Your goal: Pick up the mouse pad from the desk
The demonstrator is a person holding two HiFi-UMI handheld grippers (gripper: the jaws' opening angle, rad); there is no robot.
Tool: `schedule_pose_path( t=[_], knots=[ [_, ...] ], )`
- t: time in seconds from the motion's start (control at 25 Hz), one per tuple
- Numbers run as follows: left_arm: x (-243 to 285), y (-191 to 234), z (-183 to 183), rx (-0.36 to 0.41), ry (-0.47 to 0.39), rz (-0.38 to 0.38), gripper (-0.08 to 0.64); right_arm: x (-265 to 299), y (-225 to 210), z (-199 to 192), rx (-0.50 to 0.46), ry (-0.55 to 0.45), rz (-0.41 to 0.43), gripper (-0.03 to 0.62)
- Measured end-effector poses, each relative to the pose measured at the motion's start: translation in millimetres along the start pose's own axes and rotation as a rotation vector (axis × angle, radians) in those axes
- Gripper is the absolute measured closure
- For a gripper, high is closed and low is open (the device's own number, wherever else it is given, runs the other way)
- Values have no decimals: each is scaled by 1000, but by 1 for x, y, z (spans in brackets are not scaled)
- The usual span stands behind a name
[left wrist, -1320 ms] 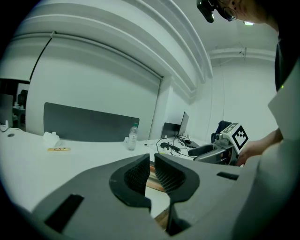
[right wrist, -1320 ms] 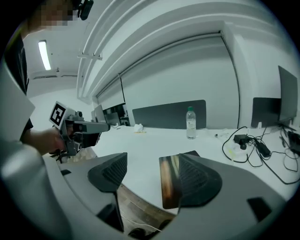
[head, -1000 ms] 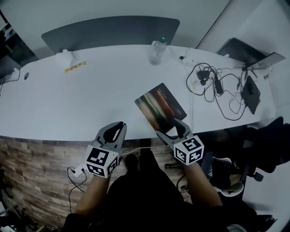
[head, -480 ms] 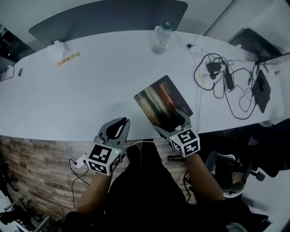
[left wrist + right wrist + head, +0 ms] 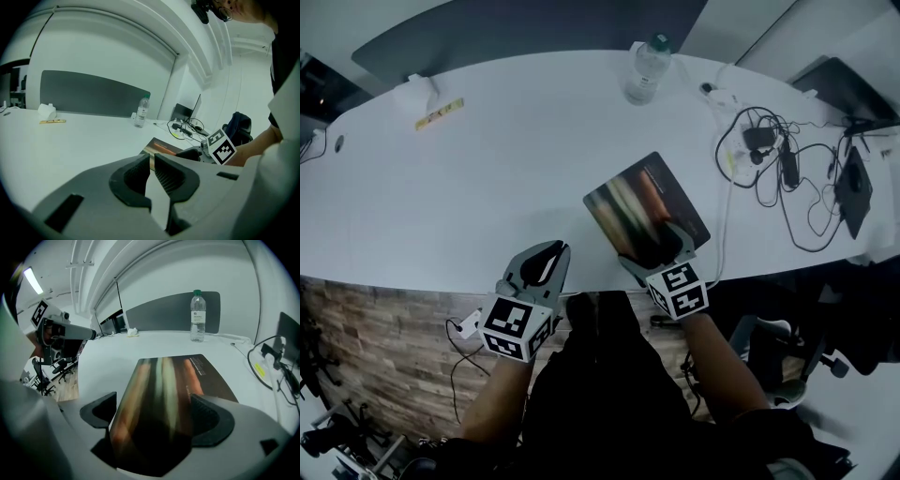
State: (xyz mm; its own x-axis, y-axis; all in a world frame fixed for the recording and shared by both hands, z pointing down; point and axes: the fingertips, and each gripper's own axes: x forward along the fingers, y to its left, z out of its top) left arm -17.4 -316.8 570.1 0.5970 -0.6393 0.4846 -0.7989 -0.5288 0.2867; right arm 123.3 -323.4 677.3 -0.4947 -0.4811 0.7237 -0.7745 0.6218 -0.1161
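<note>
The mouse pad (image 5: 642,199), dark with blurred red and green streaks, lies flat on the white desk (image 5: 487,187) near its front edge. My right gripper (image 5: 656,249) is low over the pad's near end; its jaws have just been opening and stand wide. In the right gripper view the pad (image 5: 168,376) runs between the two fingers, which straddle it without pressing. My left gripper (image 5: 546,257) hovers at the desk's front edge, left of the pad, shut with nothing in it. The left gripper view shows the pad (image 5: 161,147) beyond its closed tips (image 5: 152,158).
A water bottle (image 5: 644,70) stands at the desk's far side in front of a grey divider (image 5: 534,33). Tangled cables (image 5: 773,164) and a laptop (image 5: 848,89) crowd the right end. A yellow strip (image 5: 439,114) and a white object (image 5: 417,86) lie far left.
My right gripper has come down and forward over the pad's near end, with its jaws wider apart. My left gripper has sunk a little towards the desk edge.
</note>
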Motion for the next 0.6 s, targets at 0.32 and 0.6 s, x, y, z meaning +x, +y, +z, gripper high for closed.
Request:
schedule_pose_path(
  t=[0.32, 0.6],
  knots=[
    [-4, 7, -2, -15, -8, 6, 522, 8, 1, -5, -73, 25, -56, 127],
    [-18, 8, 0, -18, -16, 17, 522, -2, -13, -3, -88, 75, -96, 127]
  ],
)
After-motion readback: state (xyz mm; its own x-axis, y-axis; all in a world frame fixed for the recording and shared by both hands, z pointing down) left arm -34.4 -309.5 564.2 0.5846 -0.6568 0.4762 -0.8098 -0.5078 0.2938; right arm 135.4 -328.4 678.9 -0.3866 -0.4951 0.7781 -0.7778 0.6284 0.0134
